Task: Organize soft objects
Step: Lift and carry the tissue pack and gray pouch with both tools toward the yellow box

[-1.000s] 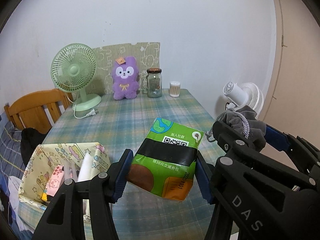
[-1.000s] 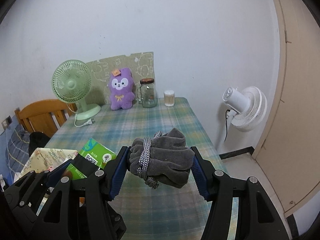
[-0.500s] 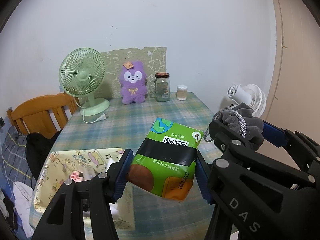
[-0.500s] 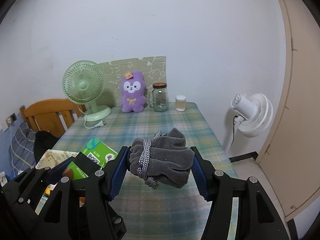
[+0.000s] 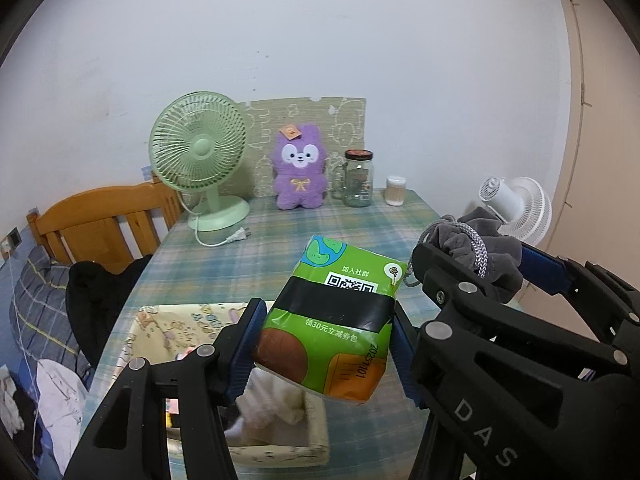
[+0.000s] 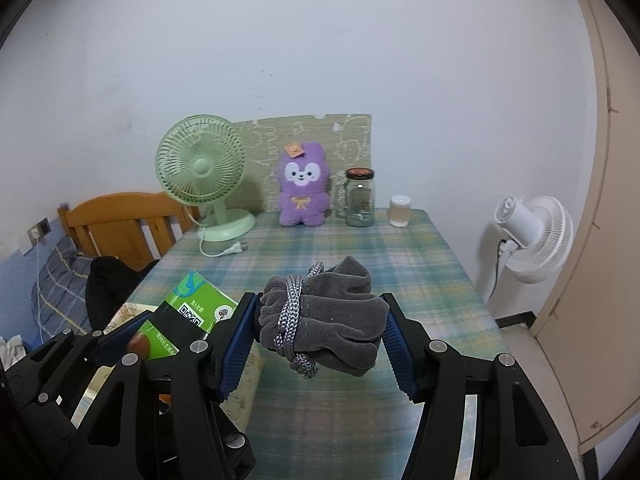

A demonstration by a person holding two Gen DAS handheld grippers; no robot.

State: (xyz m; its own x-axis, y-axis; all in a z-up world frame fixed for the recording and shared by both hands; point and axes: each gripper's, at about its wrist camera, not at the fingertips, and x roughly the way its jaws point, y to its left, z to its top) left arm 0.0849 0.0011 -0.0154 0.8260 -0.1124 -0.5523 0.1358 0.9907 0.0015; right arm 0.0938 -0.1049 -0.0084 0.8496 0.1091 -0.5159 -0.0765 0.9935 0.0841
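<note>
1. Our plaid desk [image 6: 400, 248] carries a patterned basket [image 5: 160, 320].
2. Our left gripper [image 5: 326, 344] jaws clamp the tissue pack [image 5: 336, 320], basket at seven o'clock beneath.
3. Our right gripper [image 6: 320, 332] jaws squeeze the gray pouch [image 6: 332, 320], farther away.

Left gripper [image 5: 326, 346] of matte black angular plastic, silver round screws at the joints, ribbed blue pads [image 5: 245, 350] lining its fingers, right gripper [image 6: 318, 338] matching, pale letters D A S on its side
</note>
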